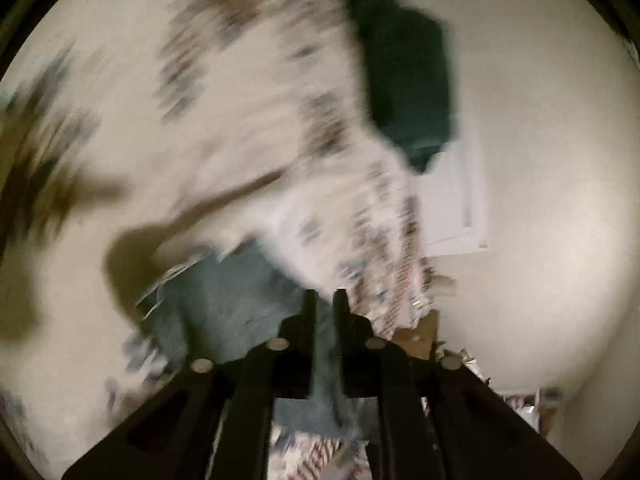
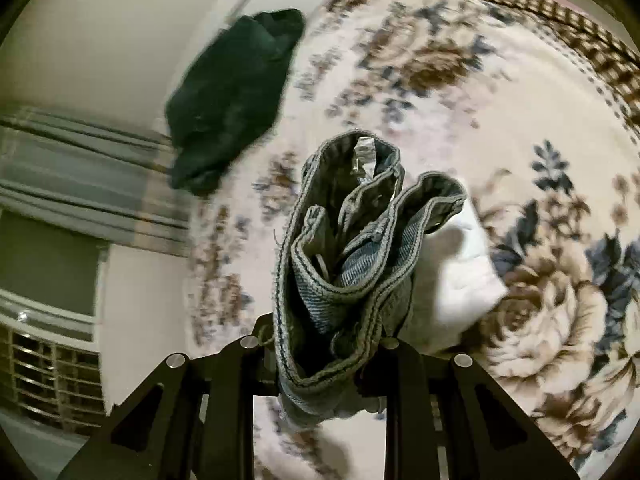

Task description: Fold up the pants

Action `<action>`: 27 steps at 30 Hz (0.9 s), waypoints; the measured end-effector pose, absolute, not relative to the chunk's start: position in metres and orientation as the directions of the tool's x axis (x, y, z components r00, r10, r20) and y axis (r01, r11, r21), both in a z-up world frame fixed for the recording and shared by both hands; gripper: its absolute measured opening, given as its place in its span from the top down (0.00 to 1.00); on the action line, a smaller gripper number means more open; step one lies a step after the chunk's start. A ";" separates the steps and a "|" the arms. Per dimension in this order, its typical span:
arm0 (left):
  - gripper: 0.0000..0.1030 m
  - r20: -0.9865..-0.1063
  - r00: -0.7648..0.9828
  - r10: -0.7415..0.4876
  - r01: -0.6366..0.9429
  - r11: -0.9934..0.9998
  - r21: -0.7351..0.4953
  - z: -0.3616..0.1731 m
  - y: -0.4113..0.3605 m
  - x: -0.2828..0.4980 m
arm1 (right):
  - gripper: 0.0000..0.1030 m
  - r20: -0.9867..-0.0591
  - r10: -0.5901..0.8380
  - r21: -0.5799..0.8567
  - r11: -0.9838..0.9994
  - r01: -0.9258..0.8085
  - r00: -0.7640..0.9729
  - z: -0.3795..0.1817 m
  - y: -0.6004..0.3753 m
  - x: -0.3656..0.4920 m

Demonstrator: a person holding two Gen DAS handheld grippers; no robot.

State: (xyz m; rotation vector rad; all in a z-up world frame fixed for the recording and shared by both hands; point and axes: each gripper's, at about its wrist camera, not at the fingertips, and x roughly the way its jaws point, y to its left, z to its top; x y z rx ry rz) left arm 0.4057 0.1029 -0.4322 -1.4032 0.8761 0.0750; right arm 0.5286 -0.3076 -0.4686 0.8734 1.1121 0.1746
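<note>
The pants are blue-grey denim. In the right wrist view their bunched waistband (image 2: 352,248) stands up between the fingers of my right gripper (image 2: 332,340), which is shut on it above the bed. In the blurred left wrist view, my left gripper (image 1: 325,300) is shut on a strip of the same denim (image 1: 236,300), which hangs below and left of the fingers. The fingertips of the right gripper are hidden by the cloth.
A floral cream, brown and blue bedspread (image 2: 500,128) covers the bed under both grippers. A dark green garment (image 2: 232,96) lies on its edge, also seen in the left wrist view (image 1: 408,84). A white folded cloth (image 2: 460,264) lies beside the pants. A wall and a window are to the left.
</note>
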 end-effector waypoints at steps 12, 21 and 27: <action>0.34 -0.504 0.715 -0.485 -0.644 -0.176 -0.744 -0.561 0.043 0.325 | 0.76 -0.789 0.467 0.607 0.690 0.394 0.399 -0.559 -0.345 0.480; 0.33 -0.518 0.665 -0.539 -0.682 -0.154 -0.715 -0.599 0.028 0.354 | 0.76 -0.799 0.470 0.596 0.705 0.385 0.375 -0.576 -0.351 0.470; 0.83 -0.533 0.685 -0.497 -0.644 -0.069 -0.762 -0.579 0.035 0.359 | 0.76 -0.795 0.479 0.601 0.703 0.380 0.372 -0.576 -0.349 0.466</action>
